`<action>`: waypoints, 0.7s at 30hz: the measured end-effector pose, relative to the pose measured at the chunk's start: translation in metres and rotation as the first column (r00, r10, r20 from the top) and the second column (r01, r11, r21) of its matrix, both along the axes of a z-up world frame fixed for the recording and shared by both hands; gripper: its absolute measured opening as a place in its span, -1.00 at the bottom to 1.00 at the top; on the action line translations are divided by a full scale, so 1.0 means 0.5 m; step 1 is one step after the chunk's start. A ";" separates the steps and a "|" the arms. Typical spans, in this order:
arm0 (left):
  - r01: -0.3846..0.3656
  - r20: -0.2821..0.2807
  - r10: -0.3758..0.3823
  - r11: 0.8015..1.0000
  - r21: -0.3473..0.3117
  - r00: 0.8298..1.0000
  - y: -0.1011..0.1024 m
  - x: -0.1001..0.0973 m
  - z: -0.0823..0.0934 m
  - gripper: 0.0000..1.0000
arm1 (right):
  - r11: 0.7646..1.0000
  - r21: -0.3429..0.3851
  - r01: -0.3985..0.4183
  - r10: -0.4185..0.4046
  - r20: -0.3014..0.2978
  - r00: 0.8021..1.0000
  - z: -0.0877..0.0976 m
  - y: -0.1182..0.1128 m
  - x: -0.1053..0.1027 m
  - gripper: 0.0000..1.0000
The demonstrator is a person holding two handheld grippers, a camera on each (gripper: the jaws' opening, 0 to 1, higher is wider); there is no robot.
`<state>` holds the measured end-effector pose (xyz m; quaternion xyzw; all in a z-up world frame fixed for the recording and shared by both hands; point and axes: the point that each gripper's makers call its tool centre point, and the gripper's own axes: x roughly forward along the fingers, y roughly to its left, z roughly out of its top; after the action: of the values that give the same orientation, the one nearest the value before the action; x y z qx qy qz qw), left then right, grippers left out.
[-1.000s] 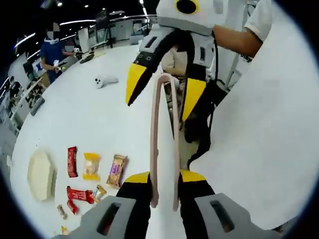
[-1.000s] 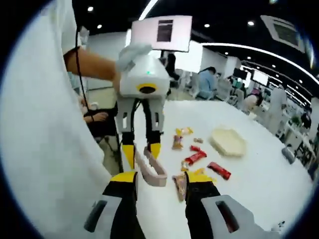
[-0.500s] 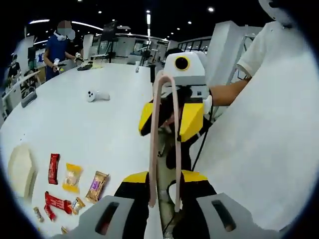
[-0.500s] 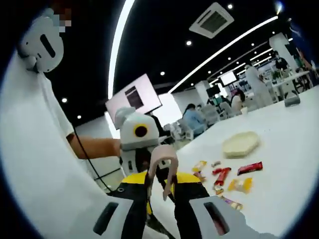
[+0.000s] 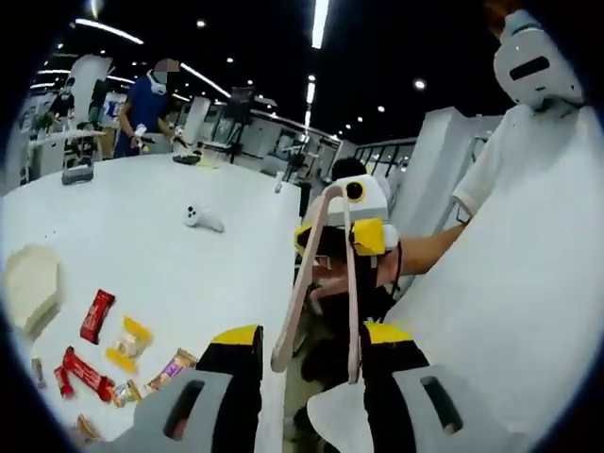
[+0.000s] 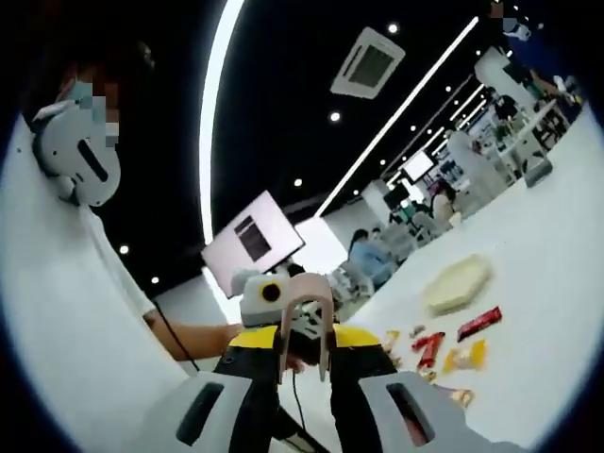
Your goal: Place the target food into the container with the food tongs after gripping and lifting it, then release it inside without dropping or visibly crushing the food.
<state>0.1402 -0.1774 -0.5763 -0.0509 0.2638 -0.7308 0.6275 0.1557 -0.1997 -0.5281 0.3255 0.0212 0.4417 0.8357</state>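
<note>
ceiling: dark, strip lights | table: white | wall screen: lit

Pale pink tongs stand between black jaws capped in yellow on the left gripper. The counter is white, as is the cream-tinted container. Among the snacks, a red wrapper, a yellow packet and a brown-and-purple bar. The right gripper shows the same black and yellow
</note>
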 end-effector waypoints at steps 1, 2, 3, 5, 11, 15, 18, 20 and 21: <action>0.000 -0.022 -0.001 1.000 -0.022 1.000 -0.003 -0.002 0.007 -0.25 | 0.999 0.045 0.006 -0.006 -0.005 1.000 0.007 -0.004 0.001 -0.63; -0.013 -0.051 0.011 0.999 -0.033 0.999 -0.005 -0.001 0.010 -0.30 | 0.997 0.074 0.009 -0.008 -0.016 1.000 0.010 -0.006 0.002 -0.63; -0.024 -0.055 0.021 0.999 -0.040 0.998 -0.006 0.002 0.010 -0.33 | 0.995 0.096 0.020 -0.018 -0.025 1.000 0.012 -0.009 0.004 -0.64; -0.068 -0.091 0.060 0.994 -0.087 0.994 -0.011 0.010 0.025 -0.34 | 0.994 0.105 0.034 -0.032 -0.018 0.999 0.012 -0.015 0.006 -0.64; -0.079 -0.140 0.064 0.991 -0.105 0.988 -0.010 0.008 0.028 -0.56 | 0.988 0.148 0.054 -0.050 -0.034 0.998 0.014 -0.018 0.008 -0.67; -0.072 -0.151 0.055 0.991 -0.111 0.987 -0.006 0.008 0.031 -0.63 | 0.982 0.180 0.051 -0.042 -0.055 0.998 0.010 -0.018 0.013 -0.66; -0.067 -0.174 0.047 0.992 -0.106 0.984 -0.006 0.009 0.034 -0.66 | 0.983 0.173 0.059 -0.051 -0.051 0.997 0.009 -0.020 0.017 -0.65; -0.064 -0.179 0.044 0.992 -0.107 0.983 -0.007 0.010 0.036 -0.66 | 0.985 0.160 0.060 -0.054 -0.040 0.998 0.011 -0.021 0.019 -0.64; -0.063 -0.181 0.044 0.992 -0.105 0.983 -0.007 0.011 0.036 -0.66 | 0.985 0.160 0.062 -0.057 -0.041 0.998 0.011 -0.023 0.021 -0.63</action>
<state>0.1456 -0.1808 -0.5584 -0.1576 0.2767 -0.7196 0.6170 0.1662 -0.2110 -0.5224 0.4006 -0.0090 0.4108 0.8190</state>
